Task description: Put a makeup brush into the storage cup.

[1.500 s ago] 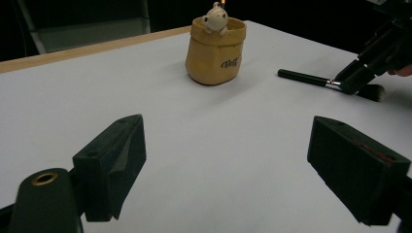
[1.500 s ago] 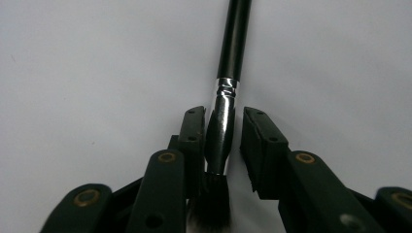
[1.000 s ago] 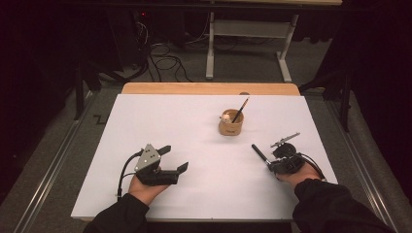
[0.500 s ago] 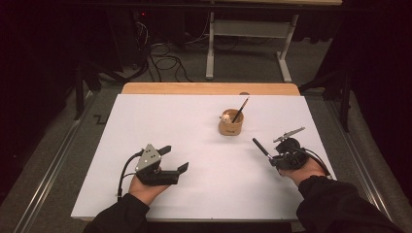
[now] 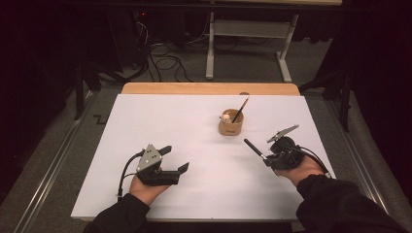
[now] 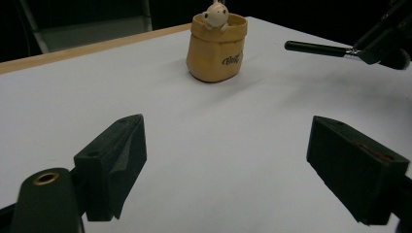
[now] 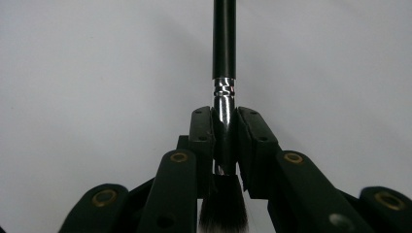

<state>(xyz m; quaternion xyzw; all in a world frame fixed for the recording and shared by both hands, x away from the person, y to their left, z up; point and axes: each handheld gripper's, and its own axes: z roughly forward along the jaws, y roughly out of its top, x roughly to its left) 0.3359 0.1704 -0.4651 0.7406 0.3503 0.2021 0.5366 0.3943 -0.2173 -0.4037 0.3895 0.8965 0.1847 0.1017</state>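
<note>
Looking down from the high view, the person's sleeves are cut off at the bottom edge, and the right gripper [image 5: 266, 156] is small and dark, so its grip is hard to read there; a black brush [image 5: 254, 148] juts from it up and to the left, above the white table sheet [image 5: 160, 126]. The left gripper [image 5: 171, 158] rests near the front left of the sheet with its jaws spread and nothing between them. A tan cup [image 5: 230, 125] stands between the two hands, farther back, with a thin stick leaning out of it.

From the left gripper view, both black jaws stand wide apart over bare sheet. The cup [image 6: 216, 48] shows a small pale figure peeking over its rim, its top cropped. At the right edge the brush handle [image 6: 316, 48] is seen held off the sheet; the gripper holding it is cut off.

From the right gripper view, the jaws pinch the brush [image 7: 224, 116] on its shiny metal ferrule. The glossy black handle runs straight up out of frame; dark, pale-tipped bristles sit below the pads, partly hidden.
</note>
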